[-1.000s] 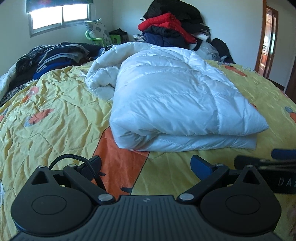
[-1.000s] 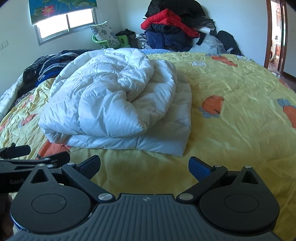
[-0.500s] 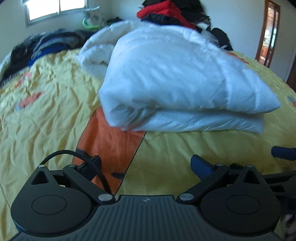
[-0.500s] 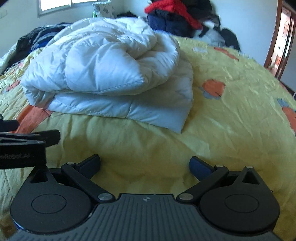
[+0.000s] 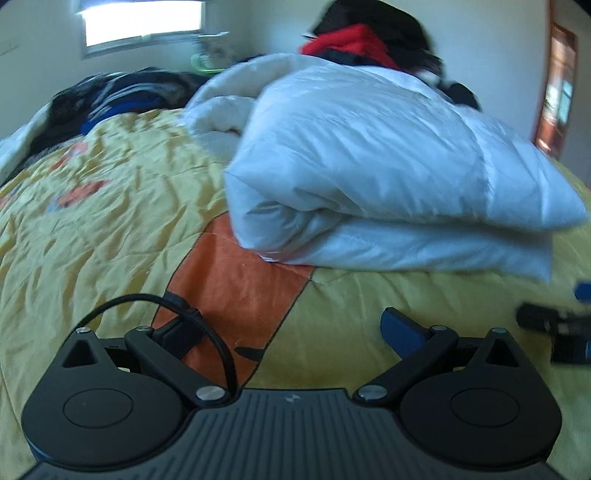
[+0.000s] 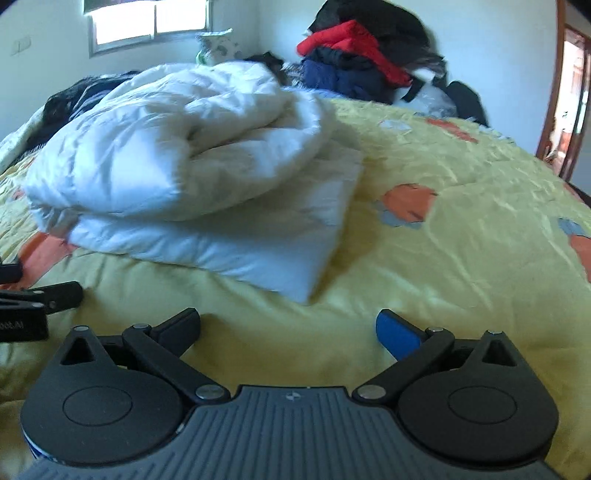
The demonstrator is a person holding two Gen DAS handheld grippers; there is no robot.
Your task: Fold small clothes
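Approach step judged in hand. Left hand-held gripper [image 5: 291, 326] and right hand-held gripper [image 6: 288, 325] hover with jaws apart, empty, near white jacket [image 6: 192, 177] lying part-folded on bed [image 6: 461, 184]. Next: clamp near edge.

Daylight from the window [image 6: 151, 20] at the back; motion blur, fisheye bending at edges.

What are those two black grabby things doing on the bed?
A person is holding a tool in each hand, low over the yellow bedspread. The left tool and the right tool are both open and holding nothing. Just ahead of them lies a puffy white jacket, loosely folded in layers. Neither tool touches it. More clothes are piled by the far wall.
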